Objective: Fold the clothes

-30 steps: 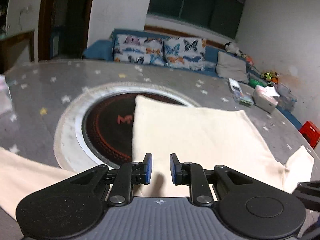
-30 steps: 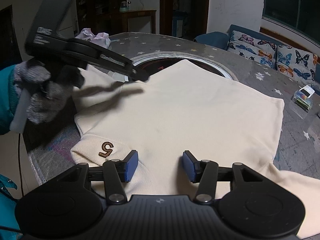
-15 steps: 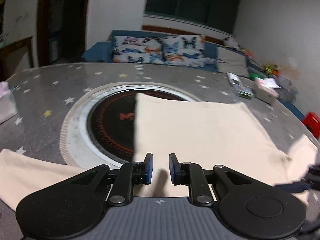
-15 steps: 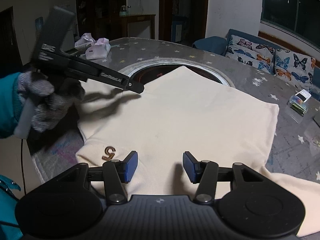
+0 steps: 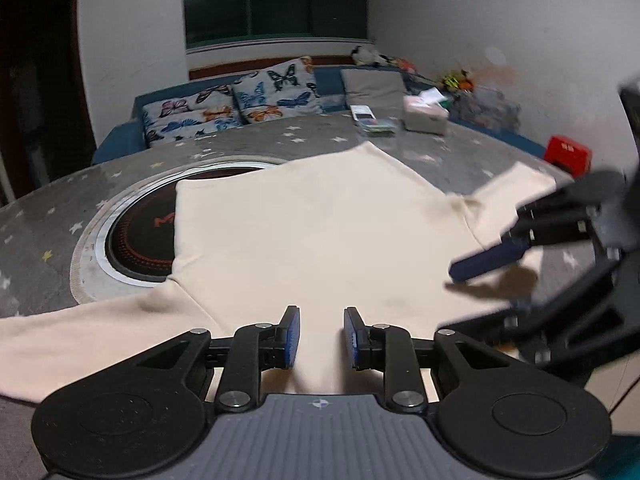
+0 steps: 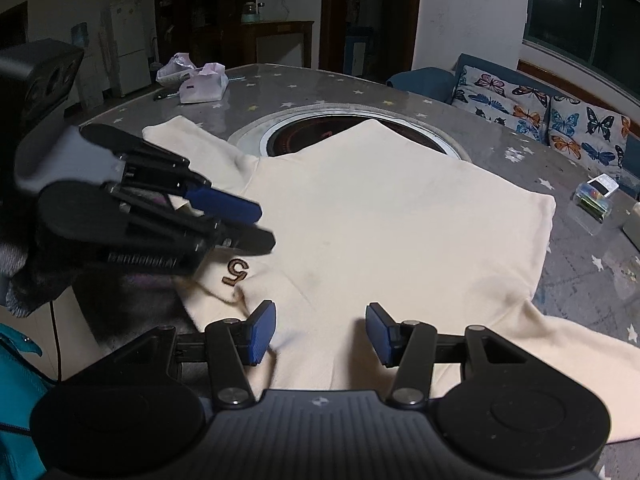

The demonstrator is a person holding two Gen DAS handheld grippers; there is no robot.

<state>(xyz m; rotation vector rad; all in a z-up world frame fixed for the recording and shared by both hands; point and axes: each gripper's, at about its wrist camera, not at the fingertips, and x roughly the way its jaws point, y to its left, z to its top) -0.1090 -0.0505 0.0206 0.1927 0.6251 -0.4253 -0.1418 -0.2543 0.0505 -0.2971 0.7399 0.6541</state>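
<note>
A cream sweatshirt (image 5: 320,232) lies spread flat on the round grey table (image 5: 48,216), with a brown "5" patch (image 6: 236,272) near its close edge. One sleeve (image 5: 80,340) trails off to the left and the other (image 5: 512,196) to the right. My left gripper (image 5: 321,336) hovers over the near edge of the garment, open by a narrow gap with nothing between its pads. My right gripper (image 6: 320,332) is open wide above the same edge. In the right wrist view the left gripper (image 6: 260,226) hangs just above the patch. The right gripper (image 5: 460,288) shows blurred over the right shoulder.
A round black hob (image 5: 136,240) is set into the table and partly covered by the garment. A tissue box (image 5: 424,118) and a small clear case (image 5: 372,120) sit at the far edge, a pink tissue pack (image 6: 202,88) on the other side. A gloved hand (image 6: 24,276) holds the left gripper.
The left gripper has swung right and closer, now over the "5" patch. The right gripper has come into the left wrist view. Both stay open and the garment has not moved.
</note>
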